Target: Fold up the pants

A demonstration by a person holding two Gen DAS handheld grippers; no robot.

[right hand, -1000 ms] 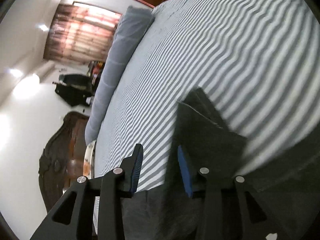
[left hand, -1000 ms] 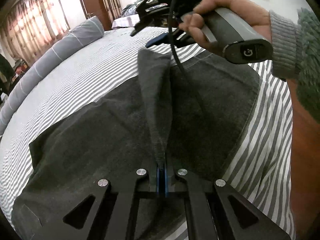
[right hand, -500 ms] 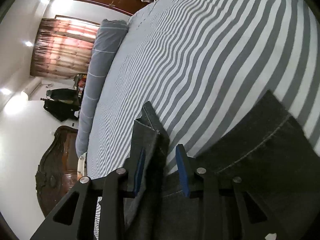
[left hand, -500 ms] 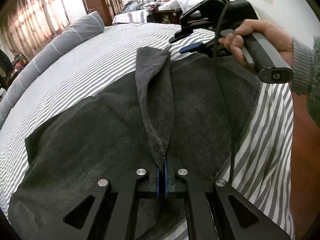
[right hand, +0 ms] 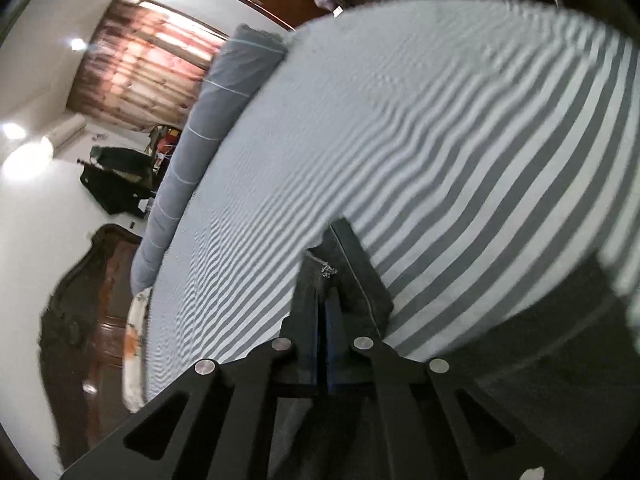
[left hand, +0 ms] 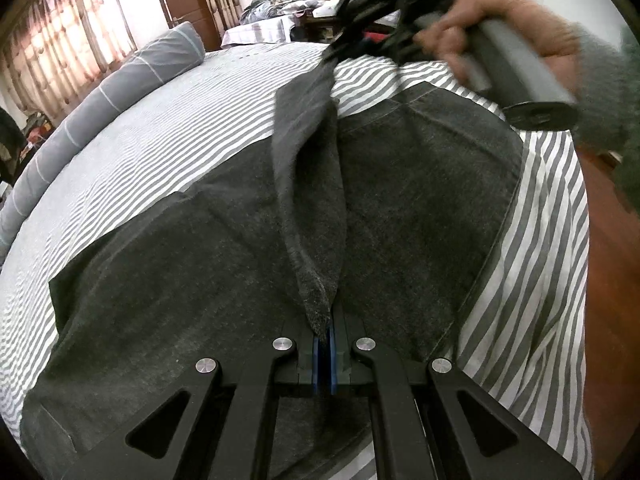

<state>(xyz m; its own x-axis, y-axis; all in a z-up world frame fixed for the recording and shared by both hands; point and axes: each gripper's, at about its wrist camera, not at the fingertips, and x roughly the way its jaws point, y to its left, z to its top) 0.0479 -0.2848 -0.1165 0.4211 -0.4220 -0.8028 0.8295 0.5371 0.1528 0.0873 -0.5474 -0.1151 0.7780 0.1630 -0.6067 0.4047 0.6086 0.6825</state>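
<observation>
My left gripper [left hand: 325,354] is matte black, angular, with triangular cutouts, four silver screws and thin blue pads on its fingers [left hand: 317,356]. My bare-skinned right hand [left hand: 502,26] wears a fuzzy grey-green knit sleeve [left hand: 608,88], wrapped round a grey handle.

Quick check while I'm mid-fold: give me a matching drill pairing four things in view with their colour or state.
Things:
1. pants
2. bedsheet
3. left claw
4. bolster pillow

States:
A. plain grey, along the bed's far edge
B. shut on a raised ridge of cloth
C. grey and white stripes
D. dark grey, spread on the bed

Pairs: 1-D, 2-C, 3-B, 4-A
</observation>
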